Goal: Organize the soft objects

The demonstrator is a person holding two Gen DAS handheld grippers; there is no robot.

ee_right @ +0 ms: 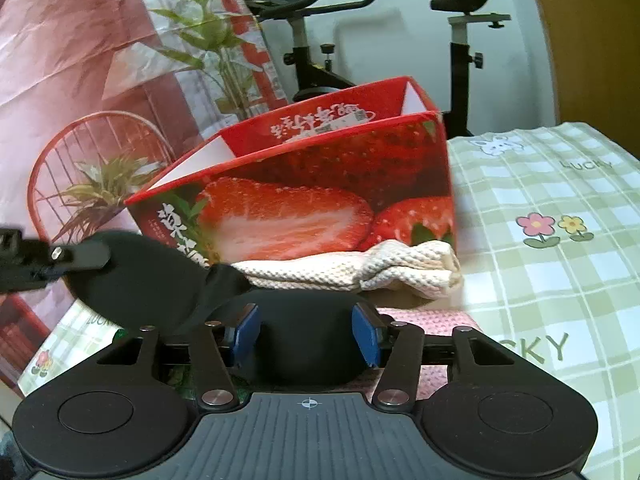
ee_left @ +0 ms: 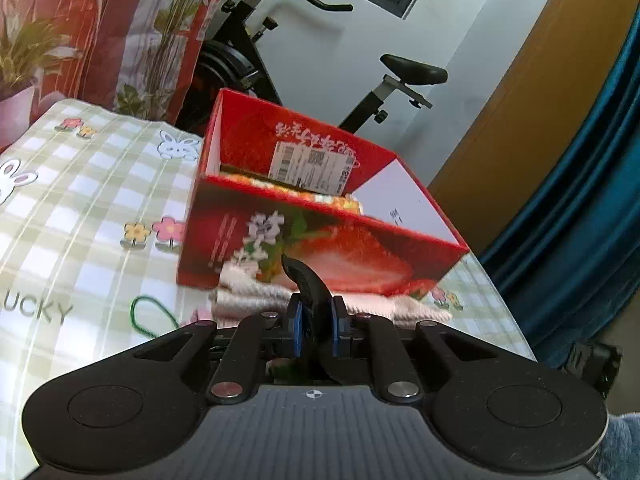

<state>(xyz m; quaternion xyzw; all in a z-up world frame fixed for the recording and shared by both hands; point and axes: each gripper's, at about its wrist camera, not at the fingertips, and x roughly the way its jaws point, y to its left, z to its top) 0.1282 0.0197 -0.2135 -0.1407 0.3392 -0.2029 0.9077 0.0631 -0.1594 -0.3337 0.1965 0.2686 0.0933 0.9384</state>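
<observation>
left gripper (ee_left: 316, 320): pinching black mask (ee_left: 308, 292)
right gripper (ee_right: 306, 330): spread around mask
box (ee_left: 320, 240): red, ahead
towel (ee_right: 360, 268): folded, against box

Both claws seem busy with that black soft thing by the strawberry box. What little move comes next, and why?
Probably the left gripper, shut on the black fabric piece, should lift it over the open red box. The piece sits low before the box's front wall, its other end between the right gripper's pads.

Glossy printed cardboard box (ee_right: 304, 200), rough knitted cream cloth (ee_right: 360, 268) beside it (checked tablecloth (ee_right: 540, 280) looks smooth)
</observation>
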